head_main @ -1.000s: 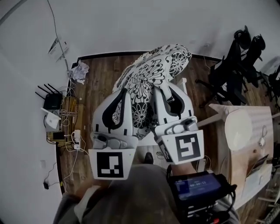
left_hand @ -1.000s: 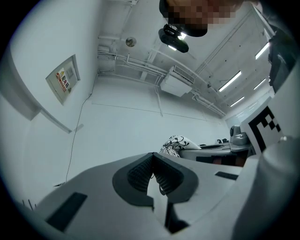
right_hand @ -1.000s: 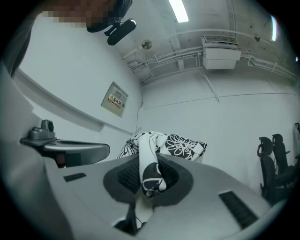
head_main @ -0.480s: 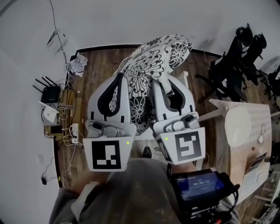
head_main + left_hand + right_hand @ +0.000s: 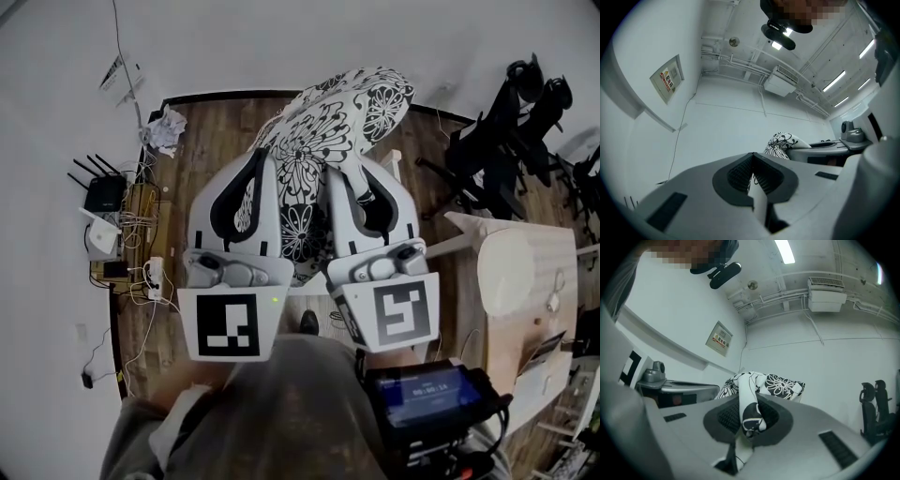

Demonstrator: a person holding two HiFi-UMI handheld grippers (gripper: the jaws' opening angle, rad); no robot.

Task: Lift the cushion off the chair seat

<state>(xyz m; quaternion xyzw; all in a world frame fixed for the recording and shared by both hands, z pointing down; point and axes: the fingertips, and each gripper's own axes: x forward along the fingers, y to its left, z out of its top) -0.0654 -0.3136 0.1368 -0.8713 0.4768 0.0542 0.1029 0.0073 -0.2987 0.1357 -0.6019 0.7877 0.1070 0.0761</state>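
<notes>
While both grippers sit side by side, I see wood floor (image 5: 211, 159) below and ahead of the jaws. Cushion (image 5: 328, 131), black-and-white flower print, runs from between the two grippers out past their tips, with its far end up and to the right of the right jaws. In both gripper views it shows against the wall. Can't tell if its underside touches the seat. Pale round counter (image 5: 511, 272) is well off to the right of the right jaws. Black office chairs (image 5: 511, 122) are further right and beyond. Left gripper (image 5: 261, 167): jaws clenched, a thin edge of cushion fabric pinched between the pads. Right gripper (image 5: 345, 183): jaws clenched on a thick fold of the cushion, which bulges up over the pads. White chair piece (image 5: 394, 167) pokes out just right of the right jaw tips. Router (image 5: 101, 192) is well left of the left jaws. Crumpled paper (image 5: 164, 128) lies left of and beyond the left tips.
</notes>
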